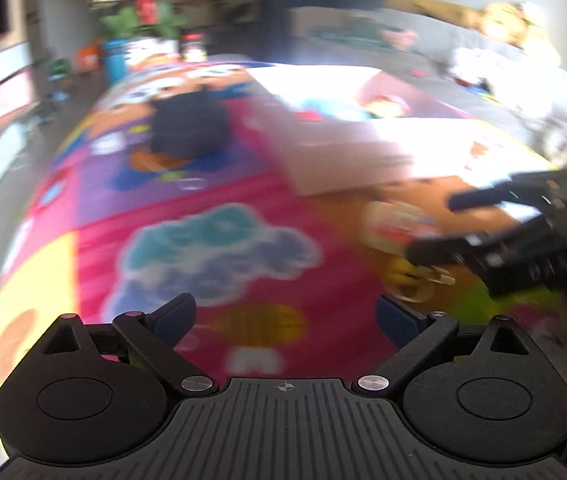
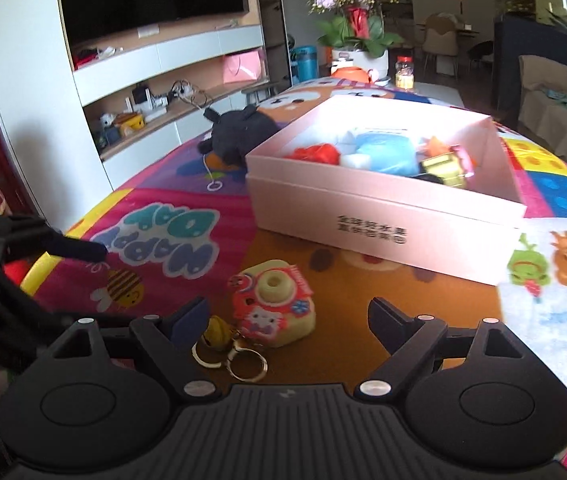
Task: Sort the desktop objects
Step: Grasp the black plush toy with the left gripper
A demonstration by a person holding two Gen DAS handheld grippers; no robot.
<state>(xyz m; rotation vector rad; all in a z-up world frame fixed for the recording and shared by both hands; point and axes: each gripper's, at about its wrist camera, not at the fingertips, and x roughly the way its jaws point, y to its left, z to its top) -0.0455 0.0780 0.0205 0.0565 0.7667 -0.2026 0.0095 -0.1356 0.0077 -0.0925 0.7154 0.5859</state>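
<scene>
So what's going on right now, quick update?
Both grippers open, empty. Right gripper poised over camera keychain. Pink box just beyond. Nothing blocking.

A table under a bright cartoon-print cloth (image 2: 187, 216) carries everything. Just ahead of the right gripper's fingers, between them, lies a yellow toy camera keychain (image 2: 273, 308), its bell and rings (image 2: 227, 350) trailing back toward the left finger. Beyond the fingertips sits an open pink box (image 2: 387, 216), flat on the cloth. Left of the box, further out, a dark plush toy (image 2: 239, 132) rests. At the far edge stand a flower pot (image 2: 357, 58) and a small jar (image 2: 404, 72).
</scene>
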